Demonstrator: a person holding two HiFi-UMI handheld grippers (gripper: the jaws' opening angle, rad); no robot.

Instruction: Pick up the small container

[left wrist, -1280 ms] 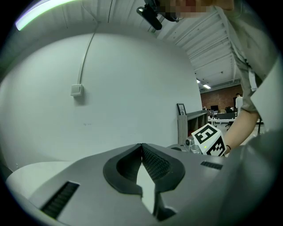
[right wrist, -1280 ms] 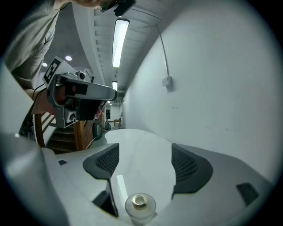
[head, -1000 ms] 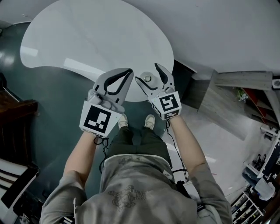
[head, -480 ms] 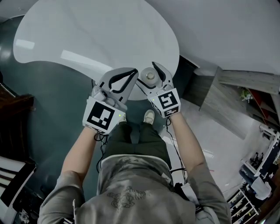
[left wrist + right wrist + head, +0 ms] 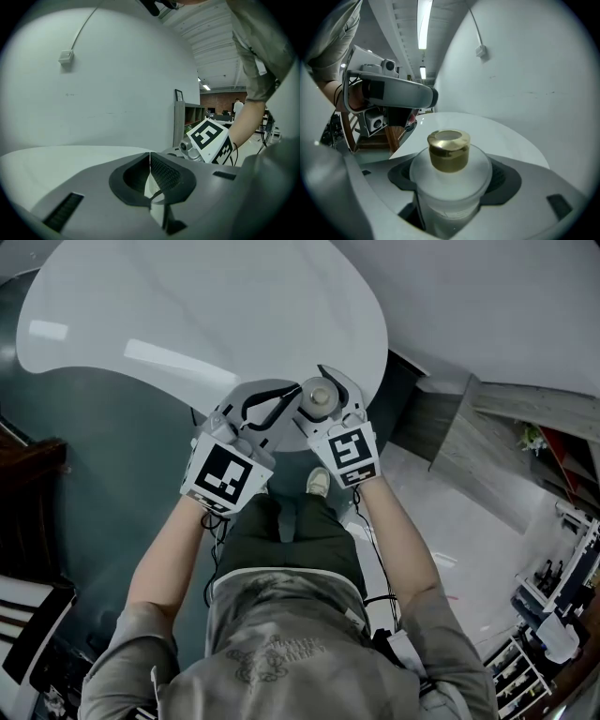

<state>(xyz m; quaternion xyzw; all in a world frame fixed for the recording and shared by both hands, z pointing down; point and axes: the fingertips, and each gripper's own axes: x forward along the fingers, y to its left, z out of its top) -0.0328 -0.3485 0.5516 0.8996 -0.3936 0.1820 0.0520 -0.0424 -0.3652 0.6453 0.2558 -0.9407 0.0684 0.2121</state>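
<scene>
Small container [image 5: 450,185]: frosted translucent jar, gold cap [image 5: 449,149]. It stands upright between the right gripper [image 5: 317,388] jaws, pads clamped on both sides, at the white table's [image 5: 187,306] near edge. Left gripper [image 5: 150,164] clenched, empty, just beside.

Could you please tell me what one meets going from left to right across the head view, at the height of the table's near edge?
The left claw → the small container → the grey cabinet.
</scene>
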